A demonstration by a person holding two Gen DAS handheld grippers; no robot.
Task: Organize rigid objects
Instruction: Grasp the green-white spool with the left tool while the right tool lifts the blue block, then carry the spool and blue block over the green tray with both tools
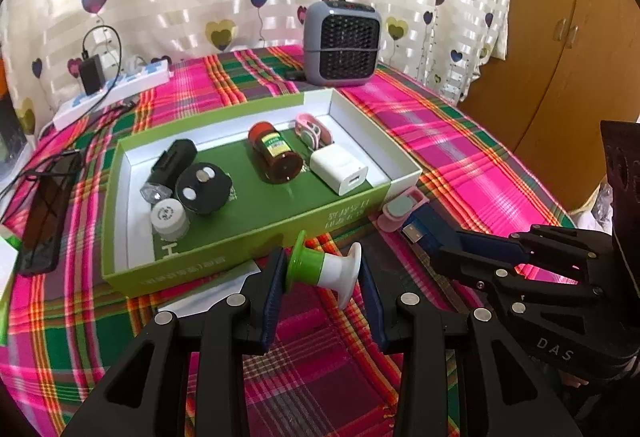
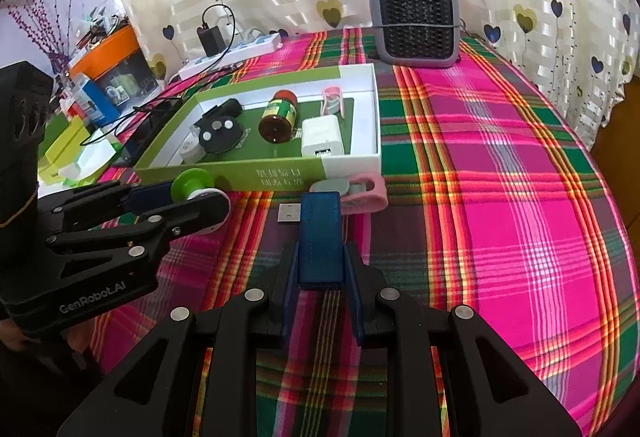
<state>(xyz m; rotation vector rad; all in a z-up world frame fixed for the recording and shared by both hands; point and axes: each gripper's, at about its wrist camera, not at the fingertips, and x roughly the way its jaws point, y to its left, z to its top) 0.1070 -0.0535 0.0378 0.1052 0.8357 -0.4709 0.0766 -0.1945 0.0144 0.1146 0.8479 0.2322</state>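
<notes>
My left gripper [image 1: 323, 275] is shut on a green and white spool [image 1: 325, 269], held just in front of the green box [image 1: 256, 237]; the spool also shows in the right wrist view [image 2: 194, 185]. My right gripper [image 2: 320, 269] is shut on a blue USB device [image 2: 321, 237] with its metal plug toward the box; it also shows in the left wrist view [image 1: 430, 227]. The box [image 2: 280, 173] holds a brown pill bottle [image 1: 276, 153], a white charger [image 1: 339, 165], a black round device [image 1: 204, 187], a black torch [image 1: 172, 167], a white cap [image 1: 170, 219] and a pink clip [image 1: 312, 129].
A pink and grey clip [image 2: 356, 193] lies on the plaid cloth in front of the box. A grey fan heater [image 2: 414, 23] stands at the back. A power strip with cables [image 1: 116, 89] and a dark phone [image 1: 44, 213] lie at the left. A wooden cupboard [image 1: 560, 77] stands right.
</notes>
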